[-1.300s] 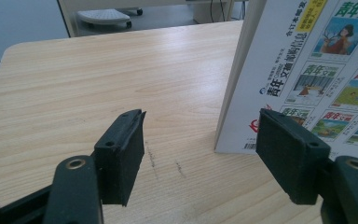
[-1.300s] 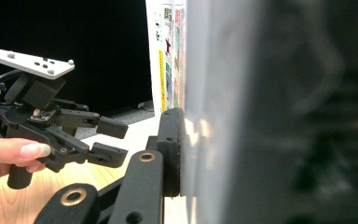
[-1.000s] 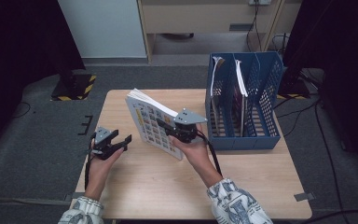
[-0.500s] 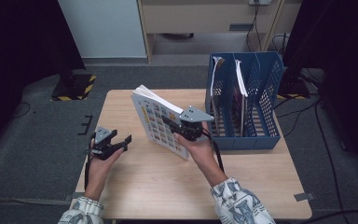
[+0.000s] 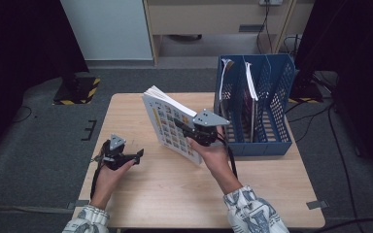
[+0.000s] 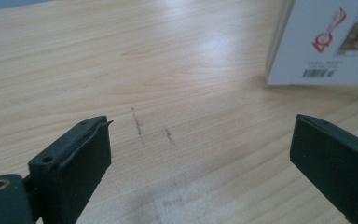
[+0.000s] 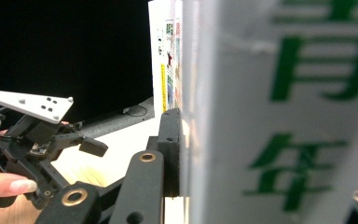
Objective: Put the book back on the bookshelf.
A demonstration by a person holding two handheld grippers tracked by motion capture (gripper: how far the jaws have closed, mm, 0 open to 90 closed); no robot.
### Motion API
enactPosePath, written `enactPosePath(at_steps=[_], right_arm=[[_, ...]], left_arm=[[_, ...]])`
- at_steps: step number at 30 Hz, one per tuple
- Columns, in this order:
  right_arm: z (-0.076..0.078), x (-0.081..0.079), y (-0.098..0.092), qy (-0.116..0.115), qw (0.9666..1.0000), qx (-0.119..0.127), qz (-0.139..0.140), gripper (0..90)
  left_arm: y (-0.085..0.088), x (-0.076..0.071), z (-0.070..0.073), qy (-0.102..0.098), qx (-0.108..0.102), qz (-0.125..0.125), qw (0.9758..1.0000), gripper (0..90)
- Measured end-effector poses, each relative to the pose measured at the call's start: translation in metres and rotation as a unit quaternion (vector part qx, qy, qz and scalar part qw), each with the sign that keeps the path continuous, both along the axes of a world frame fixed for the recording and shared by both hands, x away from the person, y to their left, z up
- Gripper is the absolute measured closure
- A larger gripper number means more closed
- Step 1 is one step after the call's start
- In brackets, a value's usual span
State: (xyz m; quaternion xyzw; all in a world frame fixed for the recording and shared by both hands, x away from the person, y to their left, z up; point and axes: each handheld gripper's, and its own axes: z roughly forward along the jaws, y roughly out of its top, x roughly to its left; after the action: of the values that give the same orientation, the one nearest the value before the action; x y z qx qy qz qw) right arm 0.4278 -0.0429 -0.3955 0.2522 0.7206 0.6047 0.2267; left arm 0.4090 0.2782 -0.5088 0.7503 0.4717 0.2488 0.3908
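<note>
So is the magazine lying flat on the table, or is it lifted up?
Lifted up and tilted. The right hand-held gripper clamps the magazine at its edge, its lower corner above the table.

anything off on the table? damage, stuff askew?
Nothing damaged or spilled. The magazine is tilted, clamped in the right gripper near the file rack. Faint dark scuffs mark the table before the open left gripper.

Setting: recording studio or lab corner, office-like. Evidence: light wooden table on grey carpet; black curtains at both sides; blue mesh file rack holding papers; hazard-striped stand base; cables on the floor; pale cabinet behind.
</note>
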Motion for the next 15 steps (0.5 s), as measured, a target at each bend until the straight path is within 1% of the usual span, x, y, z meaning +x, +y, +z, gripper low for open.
enactPosePath(at_steps=[4,6,7,10,11,15], right_arm=[[0.005,-0.001,-0.002,-0.003,1.0,0.005,0.0,73.8],[0.008,-0.001,-0.003,-0.005,1.0,0.007,0.0,73.8],[0.009,-0.002,-0.004,-0.006,1.0,0.008,0.0,73.8],[0.013,-0.004,-0.007,-0.009,0.9999,0.011,0.002,73.8],[0.014,-0.006,-0.008,-0.01,0.9999,0.013,0.002,73.8],[0.017,-0.011,-0.015,-0.011,0.9999,0.009,0.003,73.8]], left_arm=[[0.002,0.001,-0.006,0.018,0.002,0.005,0.9998,3.9],[0.003,0.001,-0.008,0.025,0.009,0.008,0.9996,4.3],[0.003,0.001,-0.008,0.027,0.012,0.006,0.9995,4.4],[0.001,0.0,-0.009,0.028,0.009,0.011,0.9995,4.4],[0.001,0.0,-0.009,0.029,0.01,0.009,0.9995,4.5],[-0.004,-0.003,-0.011,0.034,0.023,0.0,0.9992,4.4]])
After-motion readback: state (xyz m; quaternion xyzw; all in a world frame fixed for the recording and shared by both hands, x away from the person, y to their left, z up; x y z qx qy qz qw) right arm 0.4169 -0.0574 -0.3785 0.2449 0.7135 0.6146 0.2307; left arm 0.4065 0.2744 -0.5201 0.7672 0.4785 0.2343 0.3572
